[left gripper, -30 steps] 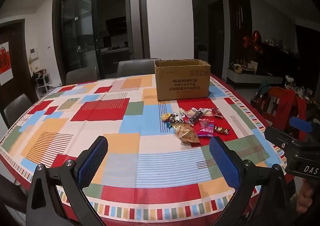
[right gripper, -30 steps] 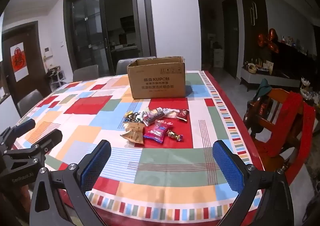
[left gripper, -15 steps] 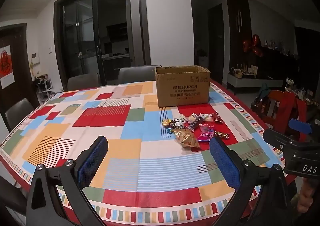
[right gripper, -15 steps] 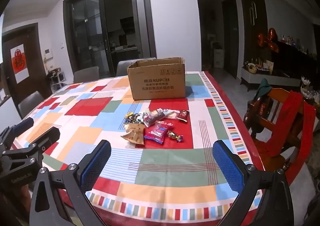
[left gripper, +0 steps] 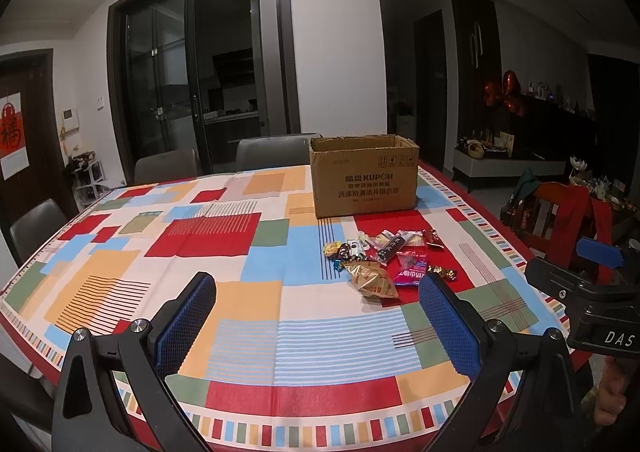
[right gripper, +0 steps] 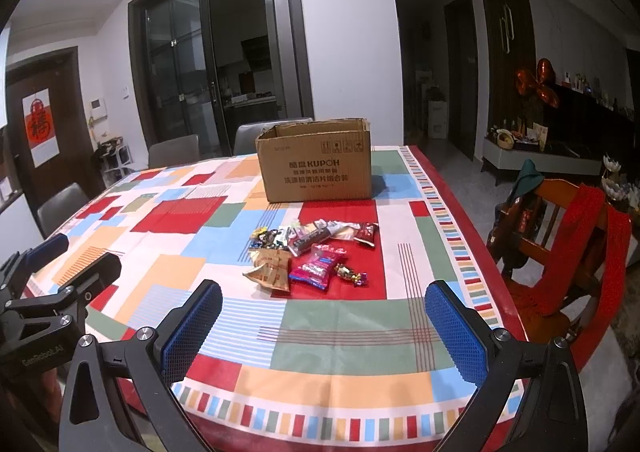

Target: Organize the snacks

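Observation:
A small heap of wrapped snacks (left gripper: 386, 262) (right gripper: 312, 252) lies on the patterned tablecloth, in front of an open brown cardboard box (left gripper: 363, 175) (right gripper: 315, 159). Among them I make out a tan packet (right gripper: 270, 267), a pink packet (right gripper: 314, 270) and a dark red one (right gripper: 366, 234). My left gripper (left gripper: 316, 304) hovers open above the table's near edge, short of the heap, nothing between its blue pads. My right gripper (right gripper: 322, 310) is likewise open and empty, nearer the heap's front. Each gripper shows at the side of the other's view.
The table (left gripper: 240, 336) is covered by a colourful checked cloth. Grey chairs (left gripper: 268, 152) stand at the far side and left. A wooden chair with a red cloth (right gripper: 568, 248) stands close to the right edge. Glass doors and a sideboard lie beyond.
Both views have shifted only slightly; the left gripper has tilted up a little so the box and snacks sit lower in its view. Nothing on the table has moved.

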